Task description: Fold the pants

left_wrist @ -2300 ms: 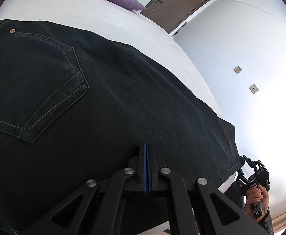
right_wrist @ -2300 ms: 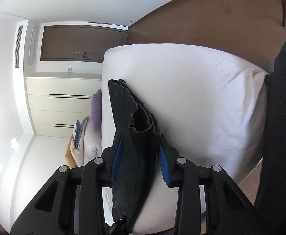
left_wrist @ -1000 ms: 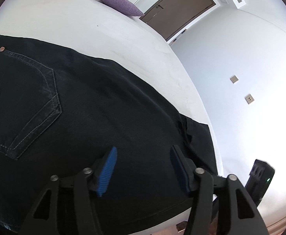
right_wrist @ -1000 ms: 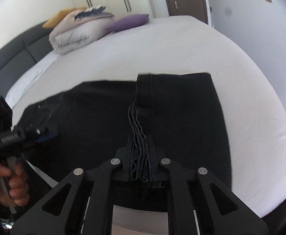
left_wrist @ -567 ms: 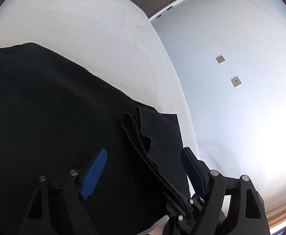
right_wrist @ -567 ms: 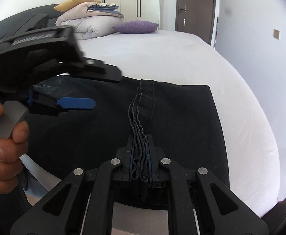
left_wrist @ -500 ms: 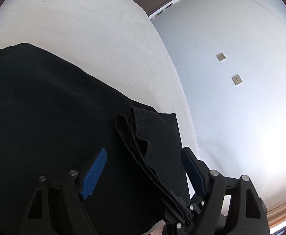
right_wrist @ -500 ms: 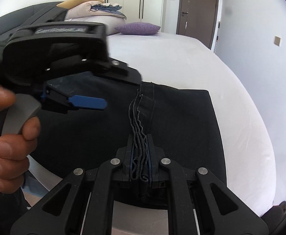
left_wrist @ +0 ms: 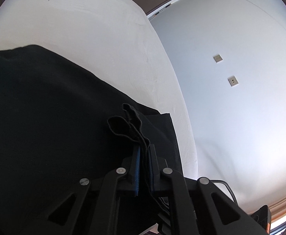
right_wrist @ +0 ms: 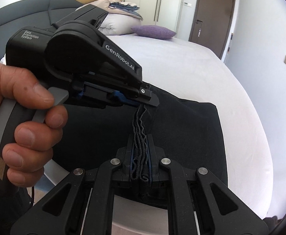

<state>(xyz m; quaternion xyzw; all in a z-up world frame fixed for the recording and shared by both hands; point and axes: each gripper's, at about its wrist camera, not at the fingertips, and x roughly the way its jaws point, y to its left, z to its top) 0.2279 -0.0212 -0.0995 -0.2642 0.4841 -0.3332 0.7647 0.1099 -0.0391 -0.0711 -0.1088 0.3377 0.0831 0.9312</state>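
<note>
The left gripper (left_wrist: 144, 152) has just closed: half a second ago its blue pads stood wide on either side of the bunched hem, and now they are clamped on that stack of dark fabric edges, with the wavy layers spilling out ahead of the fingertips. The right gripper (right_wrist: 140, 146) is likewise pinched shut on the same bundle, as it was a second ago, gripping it just nearer the person than the left one does. In the right wrist view the left gripper (right_wrist: 143, 101) bites the upper end of the bundle, held by the left hand (right_wrist: 23, 121) with a finger on the grey trigger.

I judge that both grippers now share the gathered leg ends, so the hem can be carried or laid over for the next fold without layers slipping apart.

The black jeans (left_wrist: 45, 127) lie flat on the white bed (left_wrist: 84, 39), running away from the hem towards the far left, their cloth matte, heavy denim with crisp stitched edges; the hem (right_wrist: 141, 125) shows as several thin rippled layers. The bed sheet is smooth and faintly creased. Beyond the jeans, at the head of the bed, sit a purple pillow (right_wrist: 152, 31) and a folded duvet (right_wrist: 117, 22), soft and rounded, against a padded grey headboard (right_wrist: 25, 13).
</note>
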